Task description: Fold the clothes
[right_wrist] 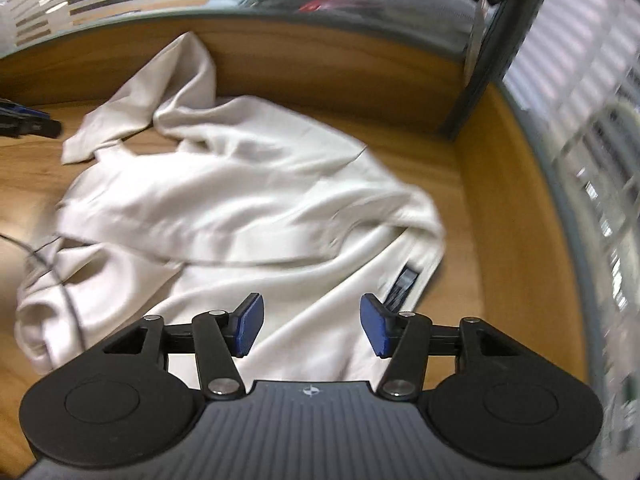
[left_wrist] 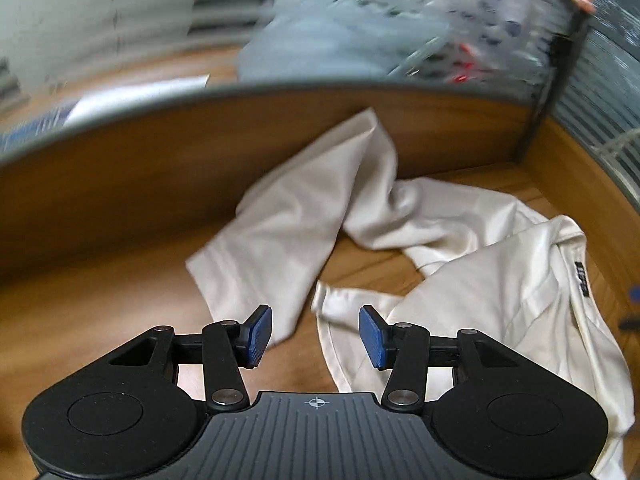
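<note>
A white garment [left_wrist: 460,264] lies crumpled on the wooden desk [left_wrist: 120,312], one part reaching up against the back panel. A black label [left_wrist: 581,280] shows near its collar. My left gripper [left_wrist: 315,334] hovers over the garment's near-left edge, jaws apart and nothing between the blue pads [left_wrist: 258,334]. In the right wrist view the same garment [right_wrist: 240,200] spreads across the desk [right_wrist: 32,168]. My right gripper [right_wrist: 312,326] is open just above the cloth by the label [right_wrist: 405,285], pads not pressing on it.
A wooden partition [left_wrist: 240,128] closes the desk at the back and another partition [right_wrist: 516,216] on the right, with a grey post [right_wrist: 480,68] in the corner. A thin dark cable [right_wrist: 60,276] crosses the cloth at left. Dark objects [right_wrist: 28,122] lie at the far left.
</note>
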A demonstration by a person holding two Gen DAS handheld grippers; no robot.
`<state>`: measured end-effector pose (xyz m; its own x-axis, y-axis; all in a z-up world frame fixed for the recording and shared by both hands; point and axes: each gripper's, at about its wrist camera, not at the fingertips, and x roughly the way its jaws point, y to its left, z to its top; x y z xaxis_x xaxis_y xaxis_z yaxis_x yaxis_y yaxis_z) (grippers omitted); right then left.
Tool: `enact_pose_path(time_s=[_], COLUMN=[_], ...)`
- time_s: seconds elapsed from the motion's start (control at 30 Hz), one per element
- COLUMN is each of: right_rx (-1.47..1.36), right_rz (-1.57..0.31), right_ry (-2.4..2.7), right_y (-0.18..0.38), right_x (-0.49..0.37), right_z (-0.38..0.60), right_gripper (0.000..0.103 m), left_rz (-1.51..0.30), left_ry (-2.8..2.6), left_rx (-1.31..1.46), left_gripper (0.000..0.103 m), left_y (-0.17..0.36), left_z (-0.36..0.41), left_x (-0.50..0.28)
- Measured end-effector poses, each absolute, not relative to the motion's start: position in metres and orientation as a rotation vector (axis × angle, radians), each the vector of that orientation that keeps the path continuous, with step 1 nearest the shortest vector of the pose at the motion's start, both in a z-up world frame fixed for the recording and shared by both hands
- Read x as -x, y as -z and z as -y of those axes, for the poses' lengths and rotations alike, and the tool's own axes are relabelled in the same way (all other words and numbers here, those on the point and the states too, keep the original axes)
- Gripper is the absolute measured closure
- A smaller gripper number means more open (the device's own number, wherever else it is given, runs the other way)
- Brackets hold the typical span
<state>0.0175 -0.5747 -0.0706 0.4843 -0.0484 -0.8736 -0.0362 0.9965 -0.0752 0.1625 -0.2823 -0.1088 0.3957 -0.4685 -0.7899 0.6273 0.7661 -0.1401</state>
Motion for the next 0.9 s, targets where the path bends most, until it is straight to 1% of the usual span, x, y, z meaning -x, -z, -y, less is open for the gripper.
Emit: enact_pose_path(time_s=[0.2, 0.3, 0.43, 0.5, 0.63, 0.67, 0.7, 0.73, 0.8, 0.9], right_rx=[-0.052, -0.133, -0.224, -0.268, -0.304, -0.309, -0.308, -0.305, -0.299, -0.257], right_rz=[-1.098, -1.115, -1.135, -1.148, -1.163, -1.161, -1.16, -1.161, -1.158, -1.124], right_ry=[0.021, 0.027, 0.053, 0.046, 0.036, 0.035, 0.04, 0.045, 0.053, 0.071], right_y=[0.083, 0.09, 0.1, 0.105, 0.116, 0.118, 0.12, 0.123, 0.124, 0.116], right_x=[0.023, 0.043, 0.067, 0.075, 0.081, 0.081, 0.08, 0.079, 0.077, 0.075], right_z=[0.567, 0.564, 0.562, 0.56, 0.553, 0.552, 0.55, 0.55, 0.553, 0.562], right_gripper=[0.034, 0.031, 0.029, 0.028, 0.029, 0.034, 0.043, 0.05, 0.102, 0.101], left_rz=[-0.984, -0.993, -1.02, -1.045, -1.07, -1.074, -1.078, -1.081, -1.088, -1.08], left_ry=[0.711, 0.774, 0.866, 0.9, 0.965, 0.975, 0.978, 0.982, 0.984, 0.974], left_rx=[-0.117, -0.116, -0.104, -0.102, -0.163, -0.182, -0.196, -0.209, -0.224, -0.241], left_gripper=[0.052, 0.048, 0.045, 0.041, 0.039, 0.038, 0.038, 0.038, 0.038, 0.038], left_y=[0.131, 0.13, 0.128, 0.127, 0.13, 0.131, 0.132, 0.133, 0.135, 0.134], left_z=[0.282, 0.283, 0.276, 0.27, 0.263, 0.262, 0.261, 0.259, 0.257, 0.255], left_x=[-0.148, -0.128, -0.096, -0.079, -0.046, -0.038, -0.033, -0.028, -0.021, -0.016])
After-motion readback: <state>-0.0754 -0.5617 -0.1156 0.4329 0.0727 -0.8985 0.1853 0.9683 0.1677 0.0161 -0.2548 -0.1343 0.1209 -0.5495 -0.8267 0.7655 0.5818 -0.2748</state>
